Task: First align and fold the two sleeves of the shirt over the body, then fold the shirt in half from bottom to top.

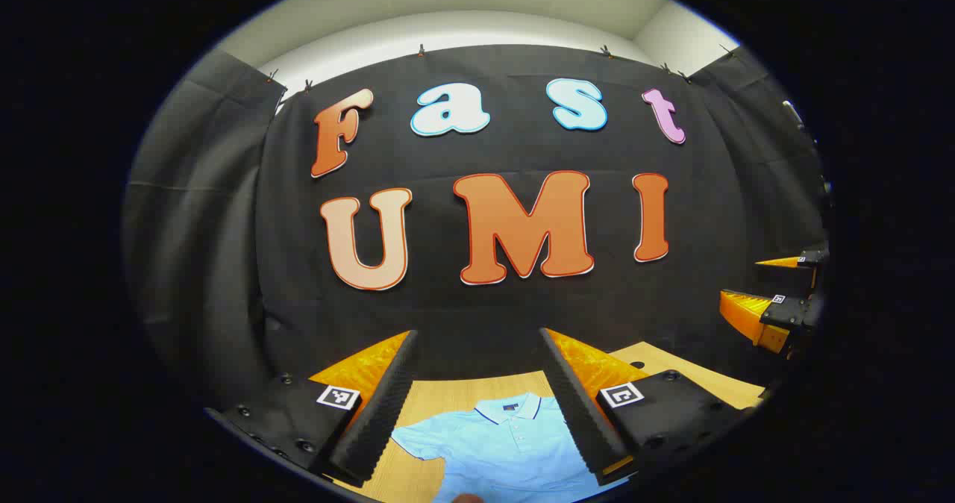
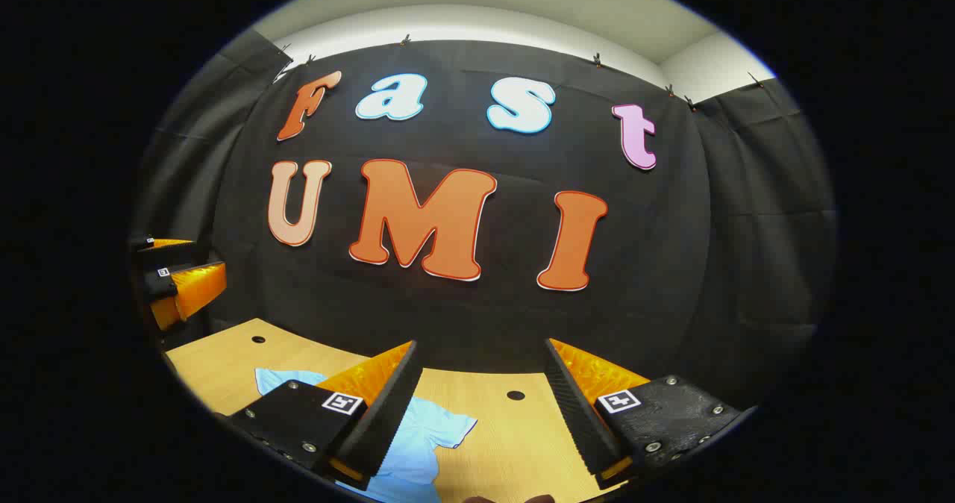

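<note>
A light blue polo shirt (image 1: 496, 443) lies flat on the wooden table (image 1: 440, 398), collar toward the booth's wall, sleeves spread out. In the left gripper view my left gripper (image 1: 477, 339) hangs open above the shirt's collar, holding nothing. My right gripper (image 1: 772, 301) shows far off at the right edge there. In the right gripper view my right gripper (image 2: 481, 346) stands open over the table, with the shirt (image 2: 418, 443) and one short sleeve low at the left, partly hidden by a finger. The left gripper (image 2: 183, 283) shows at the far left there.
The wooden table (image 2: 224, 361) has small round holes (image 2: 515, 395) near its back edge. Black cloth walls close the booth at the back and on both sides. A bit of a hand (image 1: 468, 498) shows at the bottom edge.
</note>
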